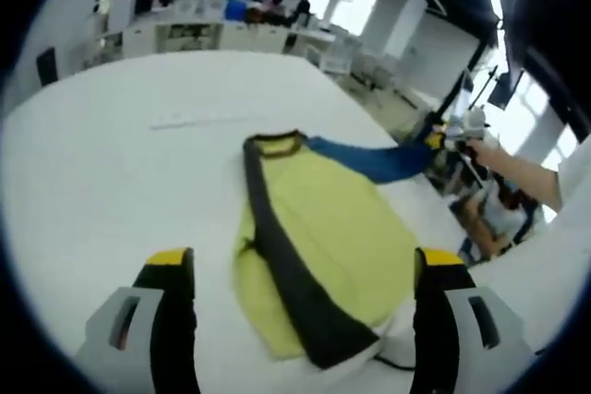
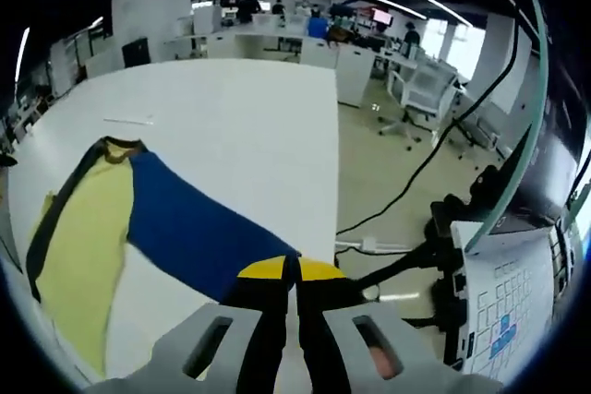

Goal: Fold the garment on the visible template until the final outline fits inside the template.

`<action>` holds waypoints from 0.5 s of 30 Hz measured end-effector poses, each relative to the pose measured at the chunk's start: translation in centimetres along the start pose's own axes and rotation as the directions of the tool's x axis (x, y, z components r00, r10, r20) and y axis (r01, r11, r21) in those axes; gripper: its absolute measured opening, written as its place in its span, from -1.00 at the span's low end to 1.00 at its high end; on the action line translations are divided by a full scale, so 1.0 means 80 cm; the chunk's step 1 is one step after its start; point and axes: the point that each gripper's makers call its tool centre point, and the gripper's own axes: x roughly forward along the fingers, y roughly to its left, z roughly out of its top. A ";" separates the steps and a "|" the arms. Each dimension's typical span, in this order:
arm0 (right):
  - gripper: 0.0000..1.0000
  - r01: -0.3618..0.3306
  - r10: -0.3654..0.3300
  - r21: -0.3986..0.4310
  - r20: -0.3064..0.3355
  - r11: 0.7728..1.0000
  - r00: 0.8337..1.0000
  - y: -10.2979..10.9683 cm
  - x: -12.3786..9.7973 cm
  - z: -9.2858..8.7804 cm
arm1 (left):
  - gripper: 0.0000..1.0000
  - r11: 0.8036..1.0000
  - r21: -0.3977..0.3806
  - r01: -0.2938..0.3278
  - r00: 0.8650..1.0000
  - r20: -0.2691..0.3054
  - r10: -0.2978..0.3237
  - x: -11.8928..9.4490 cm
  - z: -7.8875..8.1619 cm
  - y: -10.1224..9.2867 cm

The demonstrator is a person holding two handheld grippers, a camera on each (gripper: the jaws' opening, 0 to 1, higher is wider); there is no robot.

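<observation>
Wide white table [image 1: 111, 163], with office desks and chairs beyond its far edge. On it, a garment [image 1: 332, 237]: yellow body with a dark band down one side and at the collar, lying mostly flat, partly folded, with white cloth peeking out beneath its near edge. Blue sleeve [image 2: 199, 228] drawn out sideways from the body toward the table edge. A faint pale strip [image 1: 194, 120] on the table past the collar, possibly a template mark; too faint to tell. Right gripper [image 2: 295, 276] clenched on the sleeve's end, yellow-tipped jaws pressed together with blue cloth running into them; seen small at the sleeve's end in the left gripper view, held by a hand. Left gripper [image 1: 305, 260] released, jaws spread wide, hovering above the garment's near end, apart from it. Likely risks: pulling the sleeve further dragging the unpinned body across the table or off the edge; sleeve slipping from a thin pinch; fold landing crooked, leaving the outline too wide.
</observation>
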 end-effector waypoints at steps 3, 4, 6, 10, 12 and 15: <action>-0.94 0.000 -0.001 -0.022 -0.019 1.000 1.000 -0.003 0.004 -0.005 | 0.90 1.000 0.000 0.002 1.000 0.000 -0.002 0.003 0.003 -0.002; -0.93 0.001 -0.002 -0.042 -0.033 0.999 0.999 -0.003 0.007 -0.008 | 0.90 1.000 0.000 0.002 1.000 0.000 -0.002 0.005 0.004 -0.003; -0.93 0.005 -0.010 -0.085 -0.060 0.996 0.998 -0.006 0.010 -0.014 | 0.90 1.000 0.000 0.003 1.000 0.001 -0.003 0.007 0.006 -0.004; -0.93 0.002 -0.013 -0.121 -0.086 0.993 0.996 -0.009 0.018 -0.021 | 0.90 1.000 0.000 0.000 1.000 -0.004 0.000 0.011 0.008 -0.006; -0.93 0.004 -0.017 -0.128 -0.095 0.992 0.995 -0.012 0.020 -0.024 | 0.90 1.000 0.000 -0.001 1.000 -0.007 0.001 0.013 0.008 -0.007; -0.93 0.008 -0.024 -0.139 -0.113 0.990 0.993 -0.017 0.025 -0.029 | 0.90 1.000 -0.001 -0.002 1.000 -0.010 0.002 0.016 0.009 -0.010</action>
